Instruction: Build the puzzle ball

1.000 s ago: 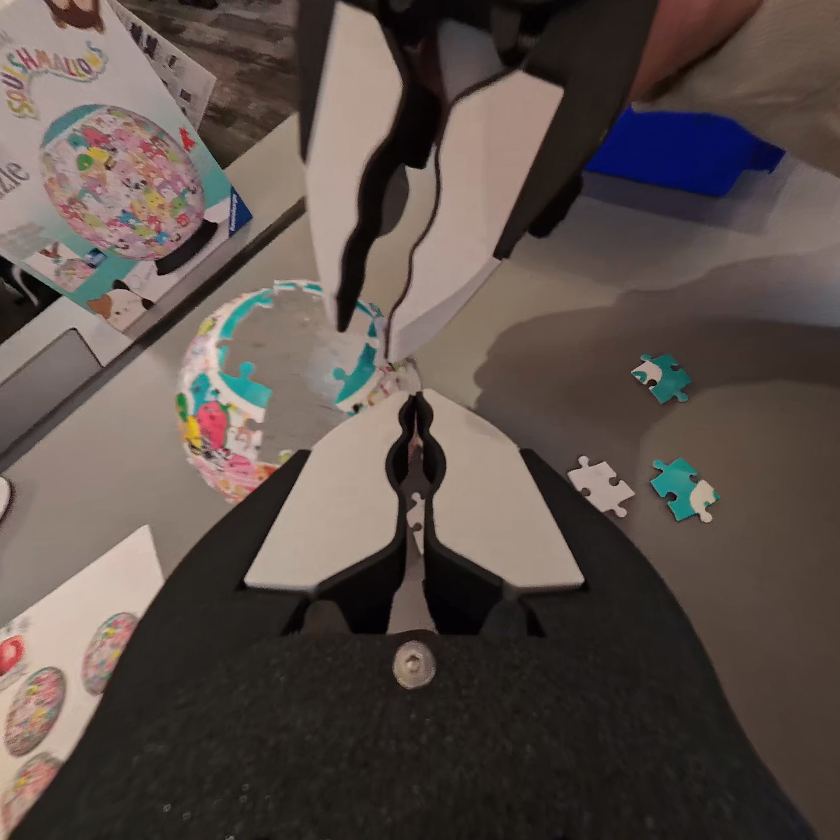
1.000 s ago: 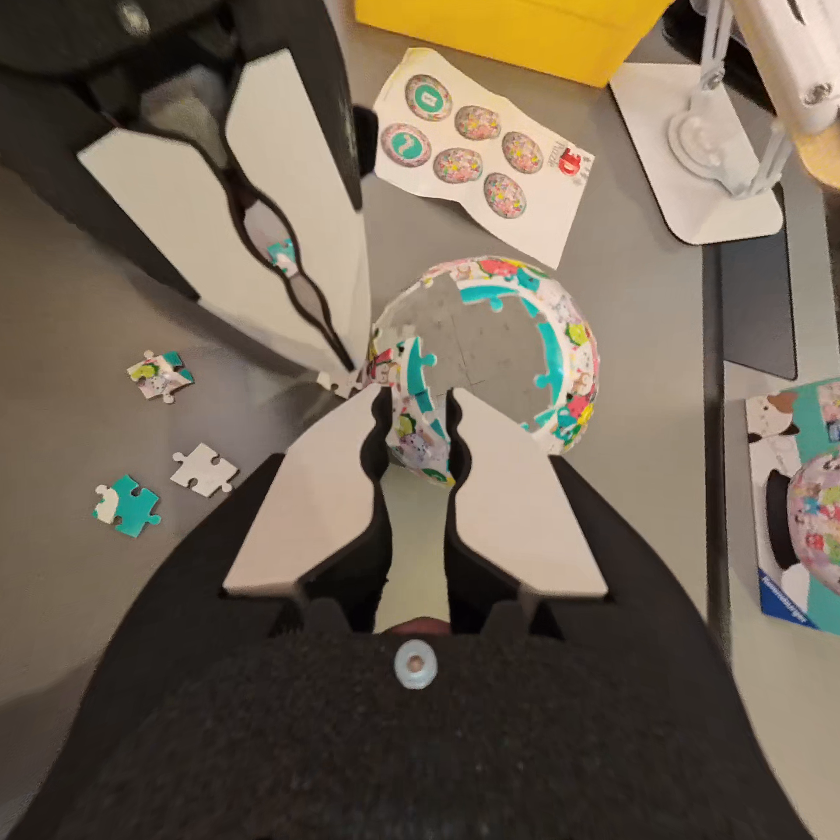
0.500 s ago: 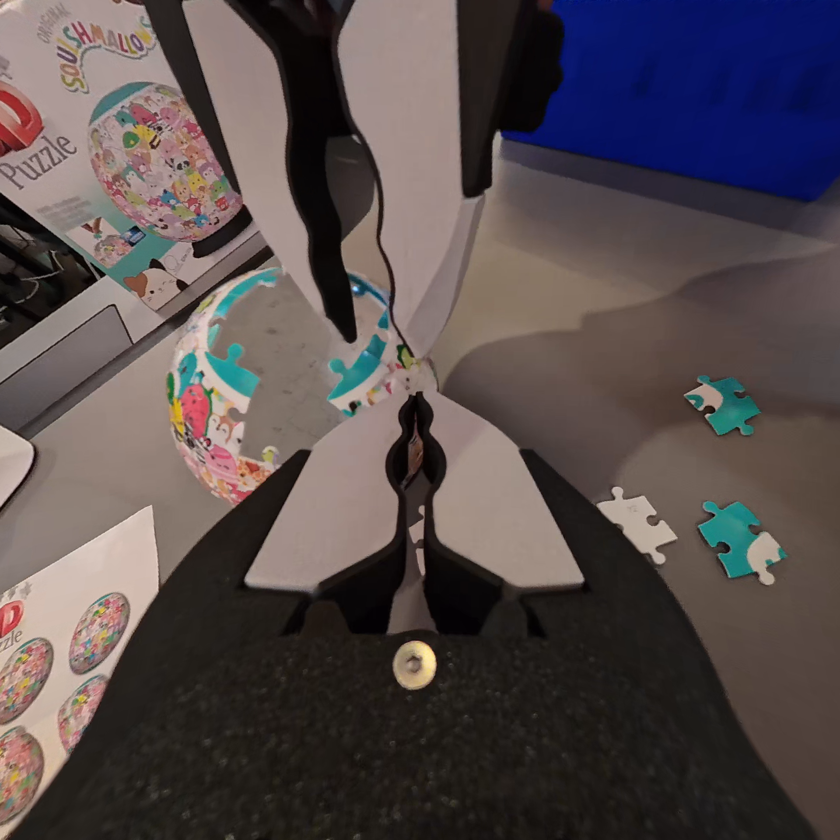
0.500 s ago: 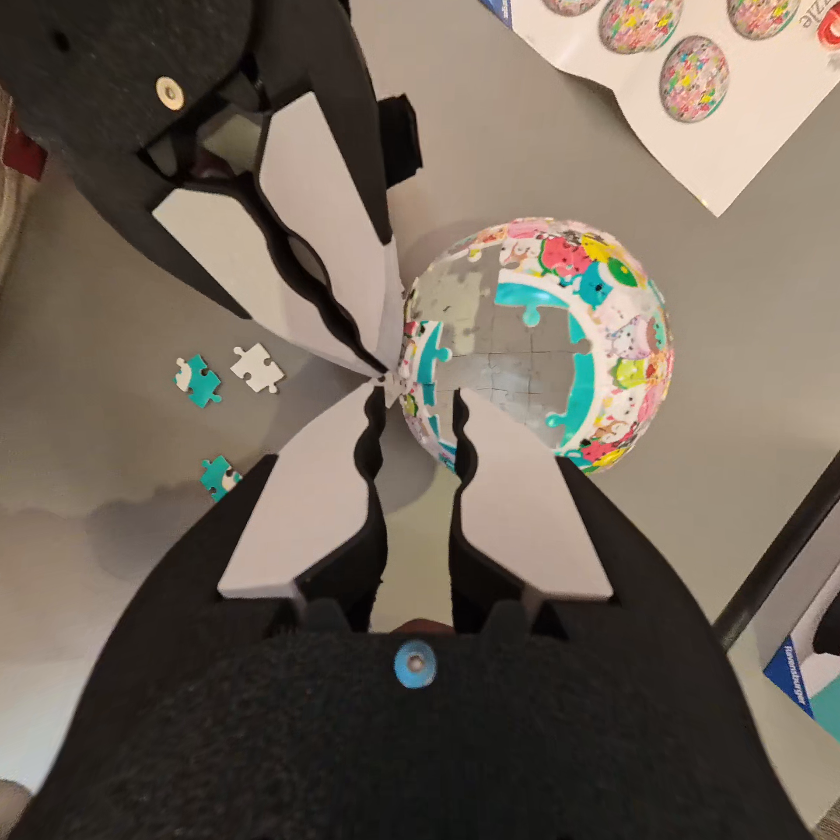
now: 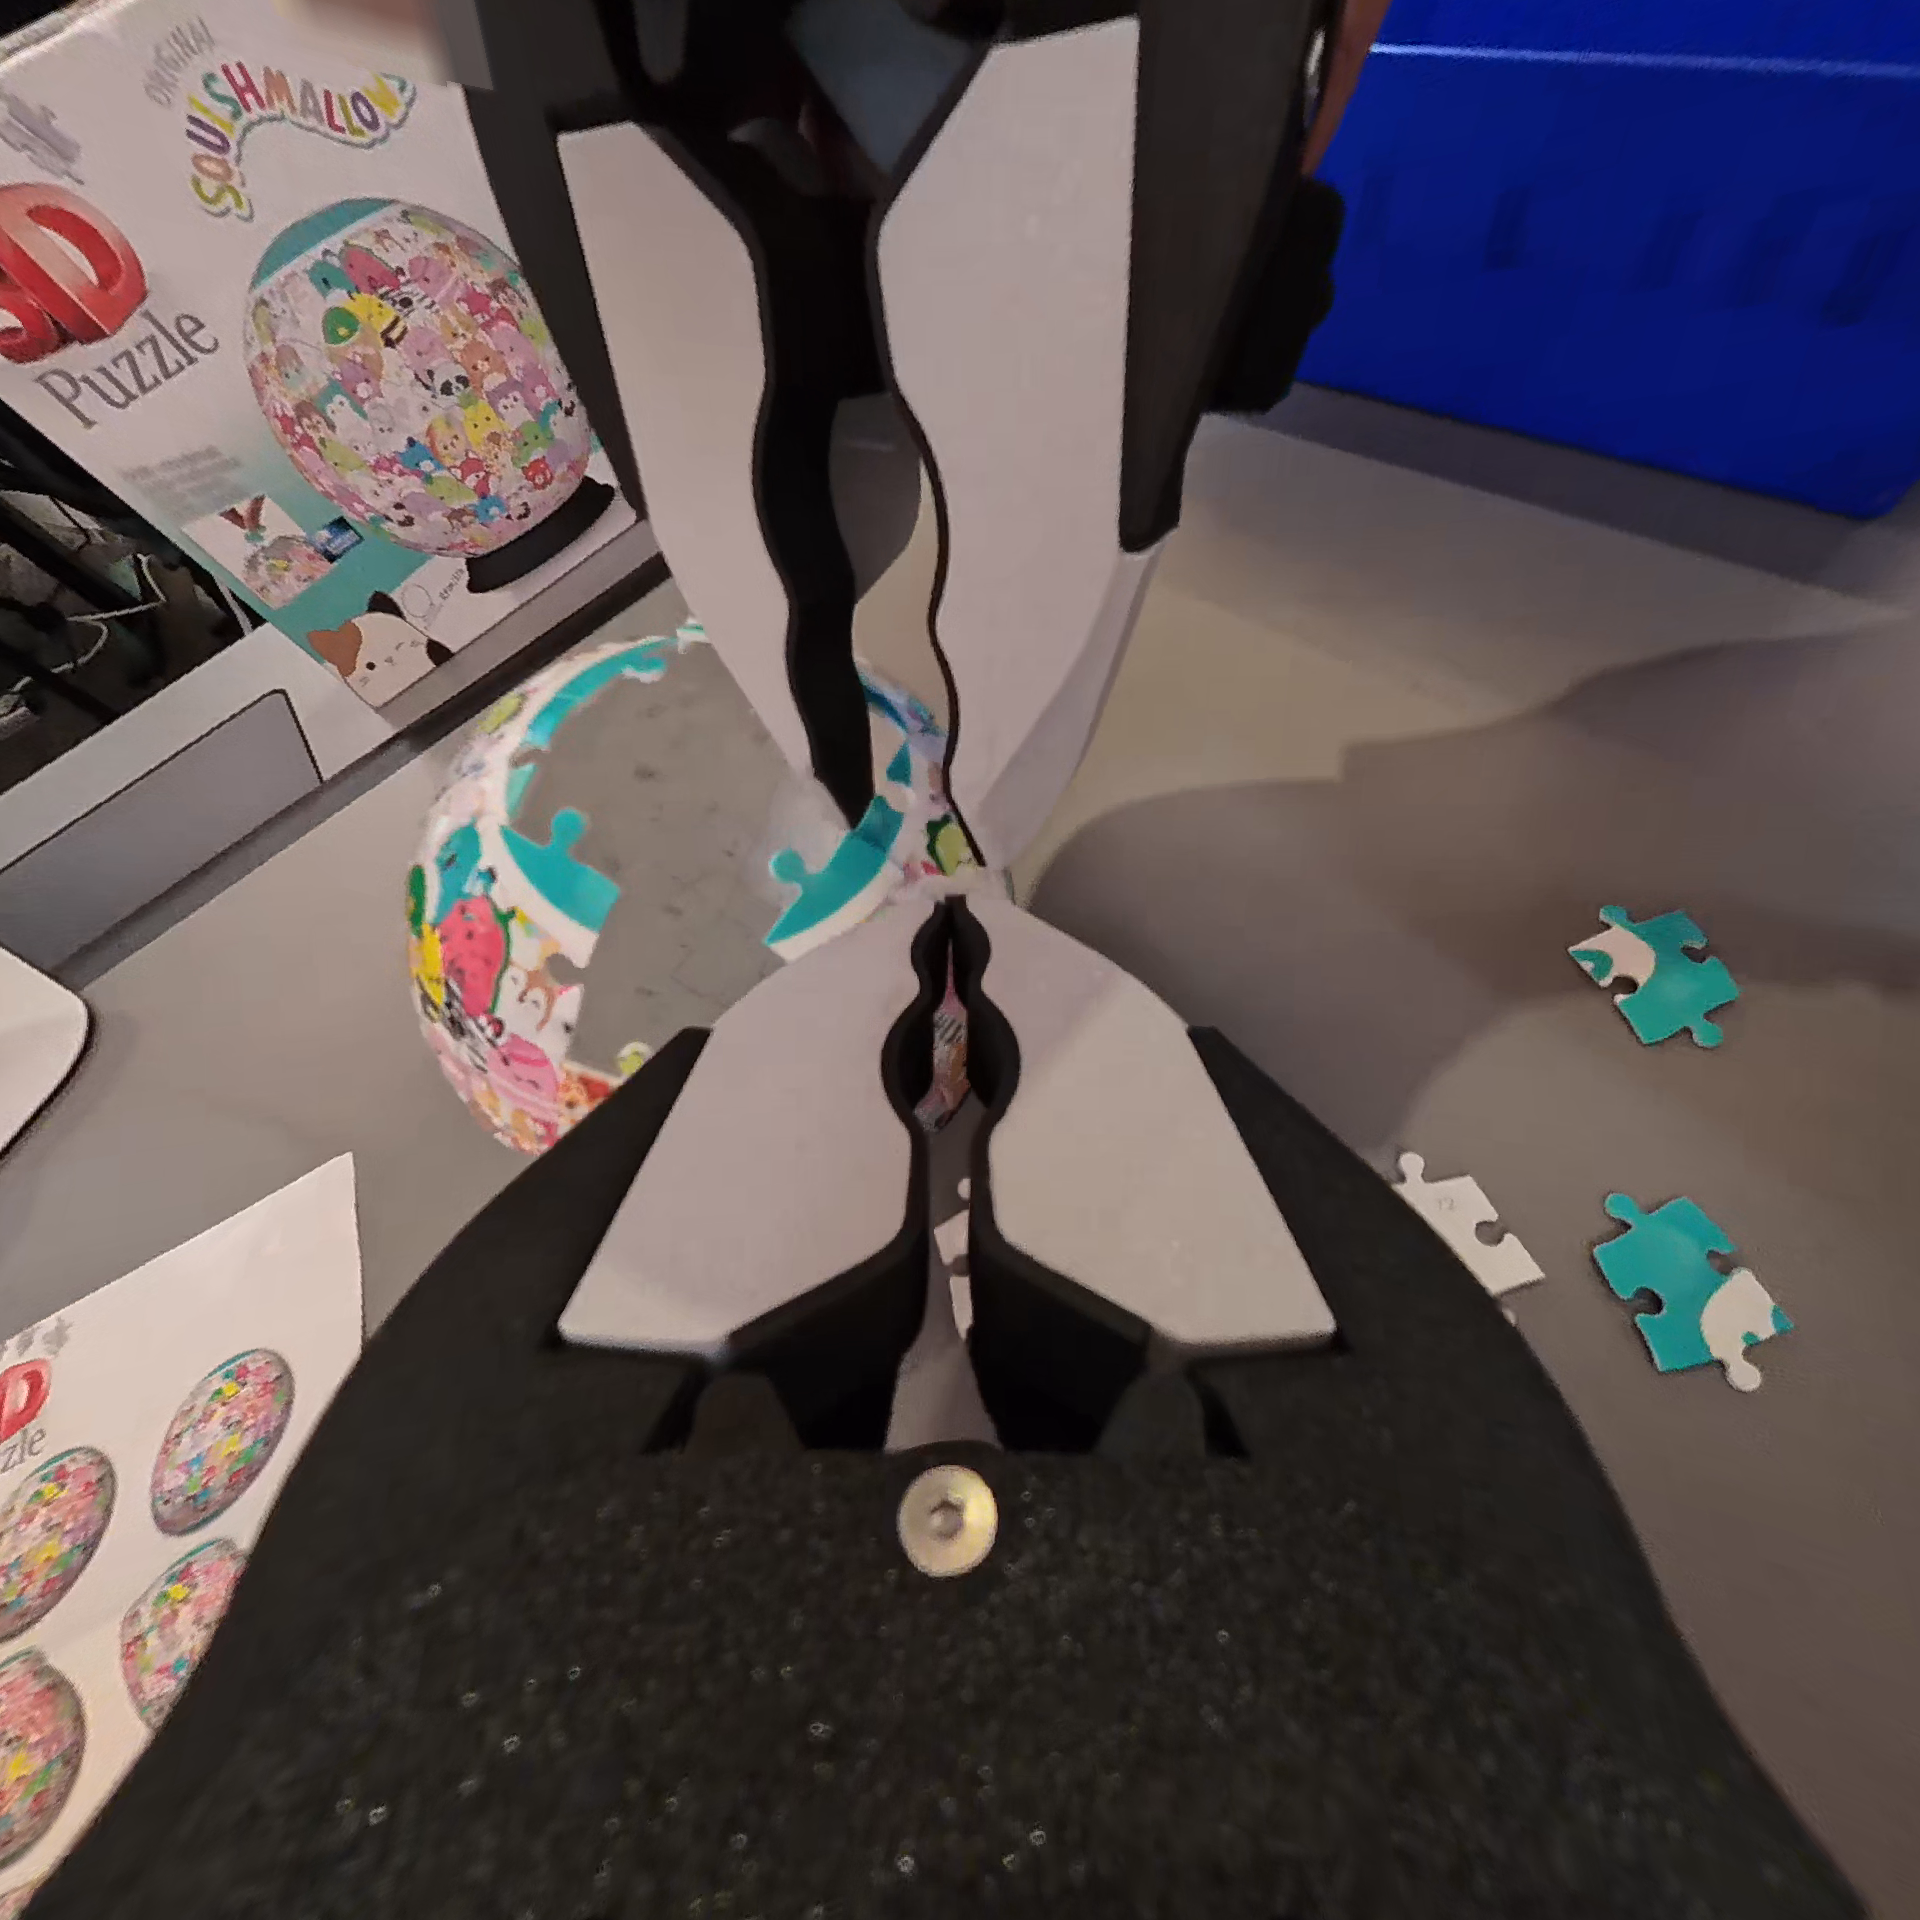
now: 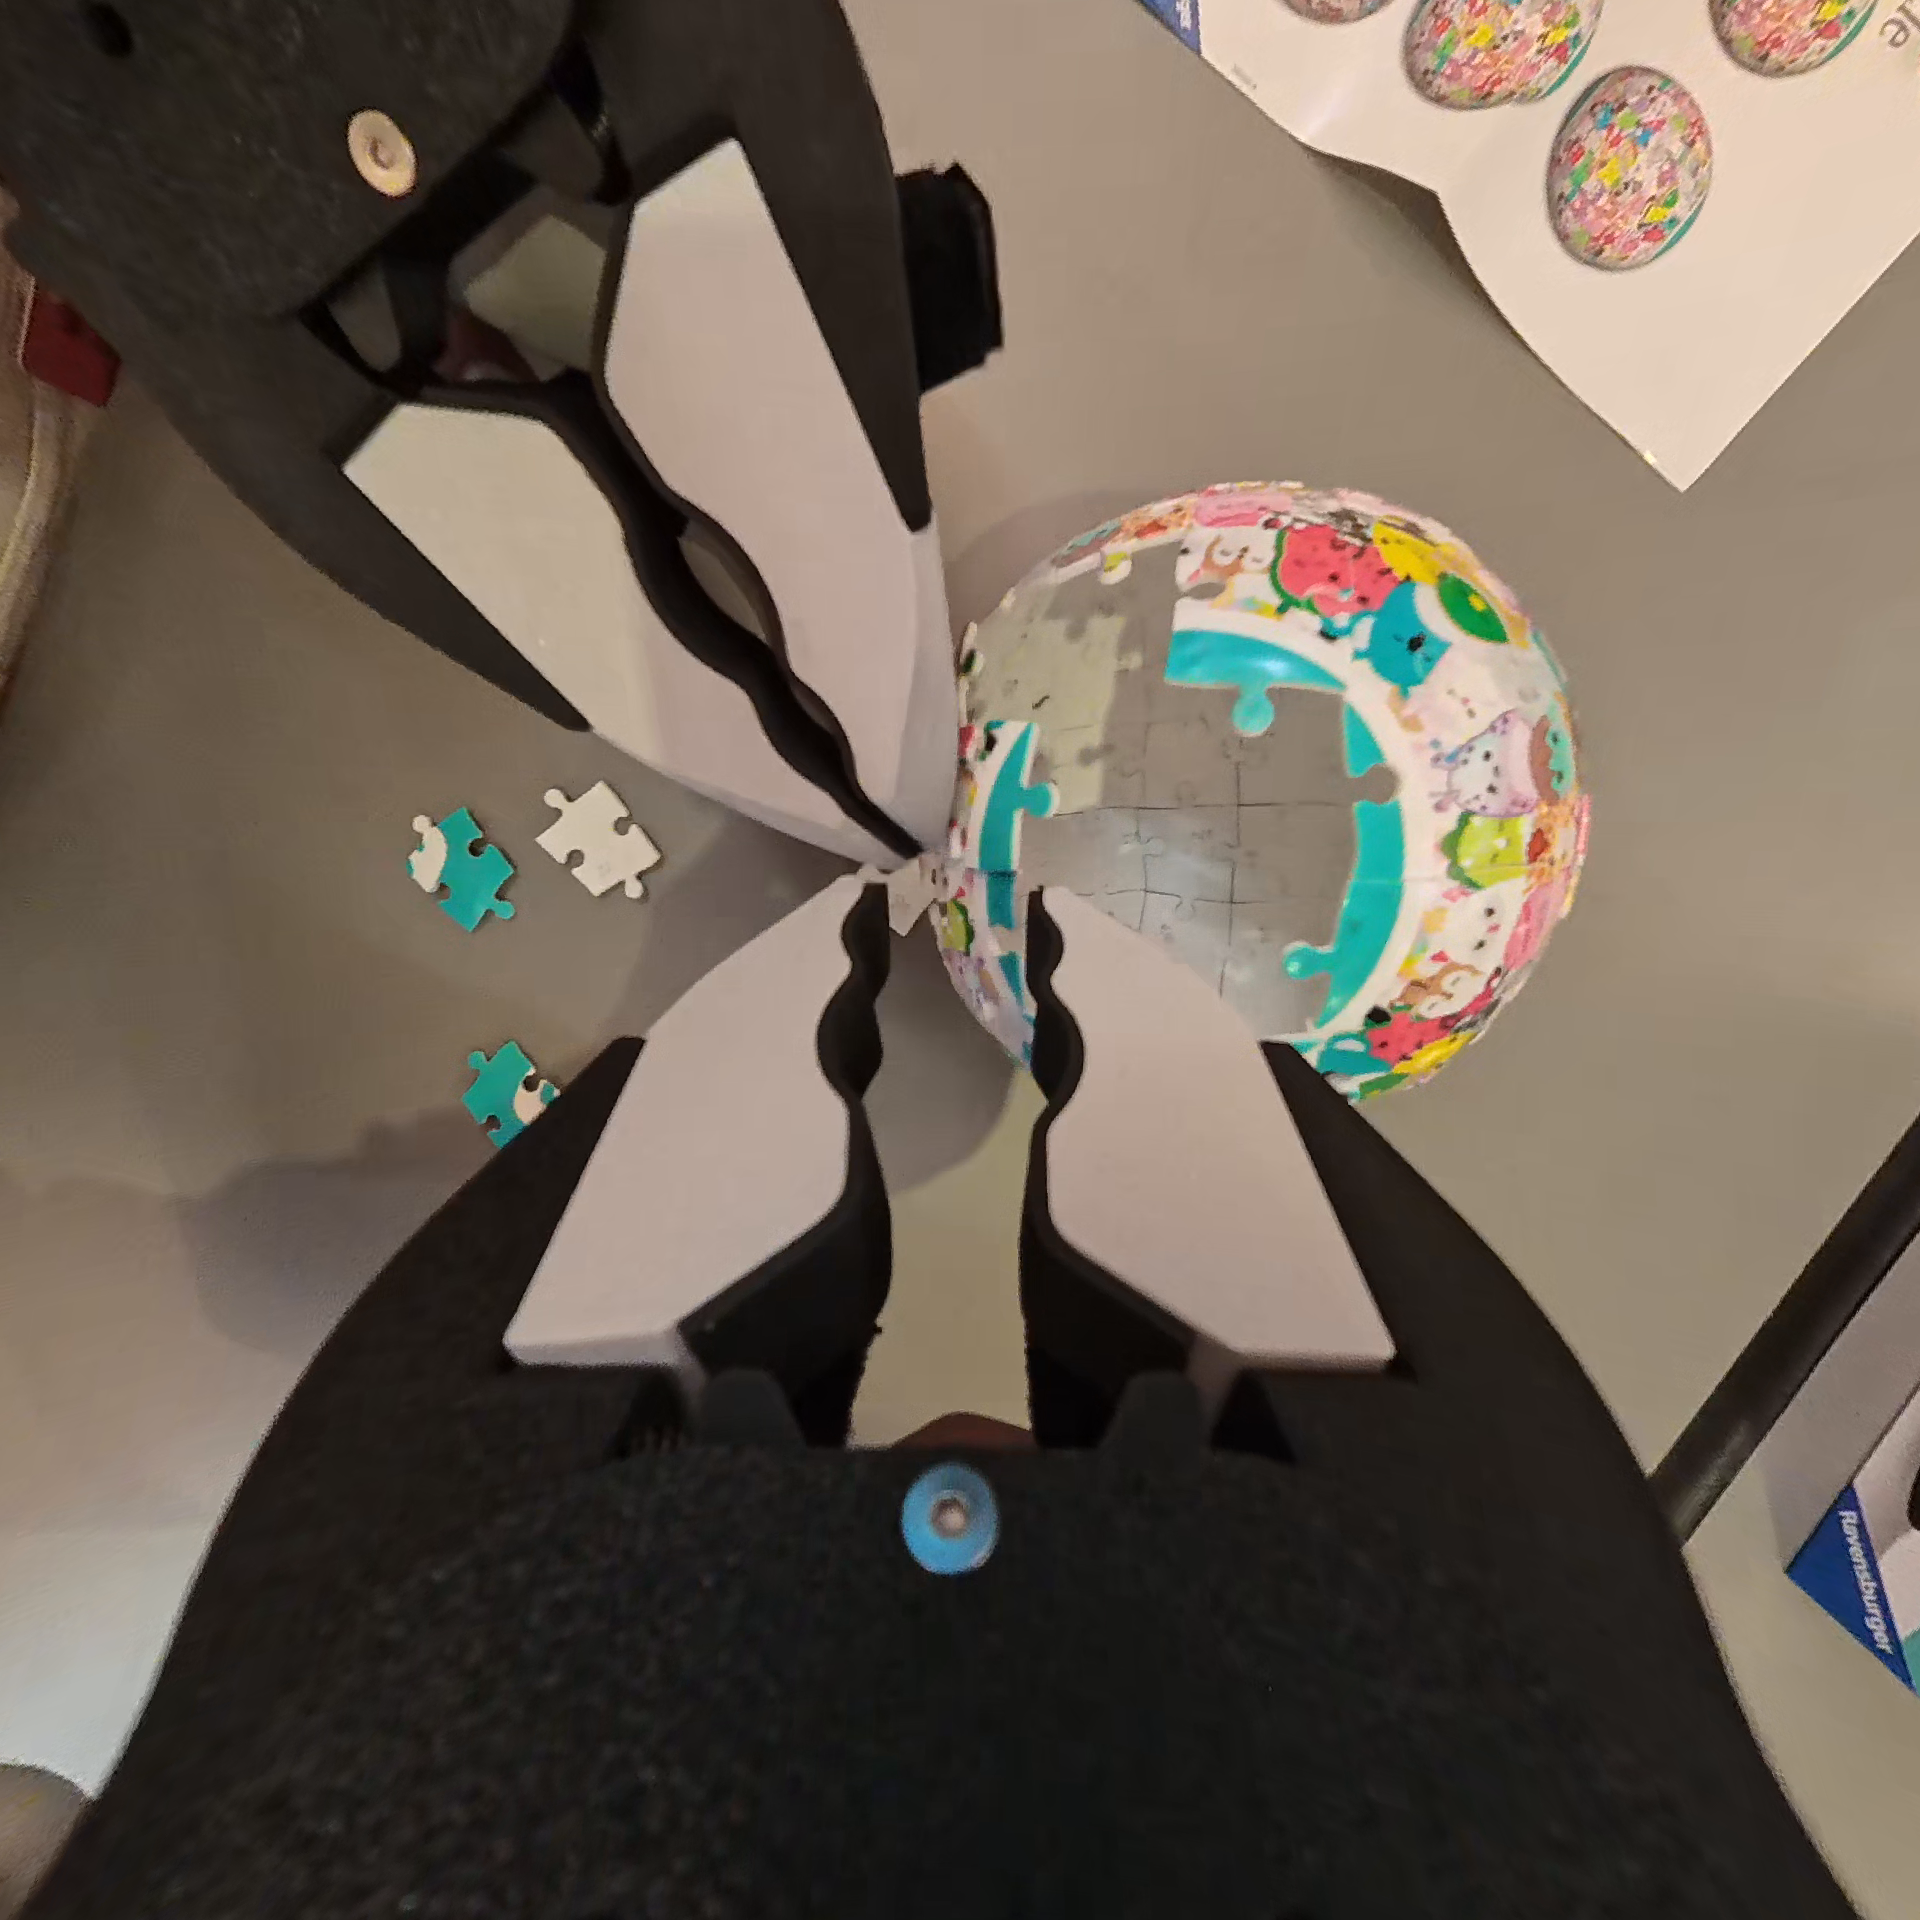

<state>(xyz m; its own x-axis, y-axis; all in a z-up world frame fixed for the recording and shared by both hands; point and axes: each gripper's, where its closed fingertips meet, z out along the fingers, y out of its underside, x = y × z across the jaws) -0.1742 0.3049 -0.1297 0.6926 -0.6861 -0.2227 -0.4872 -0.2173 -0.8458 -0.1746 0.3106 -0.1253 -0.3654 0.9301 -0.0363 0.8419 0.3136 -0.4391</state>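
The puzzle ball (image 6: 1455, 748) is a part-built colourful shell with a large opening, resting on the grey table; it also shows in the left wrist view (image 5: 488, 977). My right gripper (image 6: 954, 902) straddles the ball's teal rim and is shut on the wall; in the left wrist view it comes down from the top (image 5: 899, 821). My left gripper (image 5: 951, 920) is shut on a puzzle piece (image 5: 940, 1049) and holds it against the ball's outer rim beside the right fingertips. In the right wrist view the left gripper (image 6: 904, 854) shows the piece's white back (image 6: 909, 896).
Three loose pieces lie on the table: teal (image 5: 1652, 977), white (image 5: 1465, 1236) and teal (image 5: 1683, 1299). The puzzle box (image 5: 312, 364) stands behind the ball. An instruction sheet (image 6: 1558, 187) lies nearby. A blue bin (image 5: 1610, 260) is at the back right. My left and right fingertips are right by each other.
The right gripper has tilted to look more steeply down on the ball while keeping its hold on the rim. The left gripper has brought its piece against the rim.
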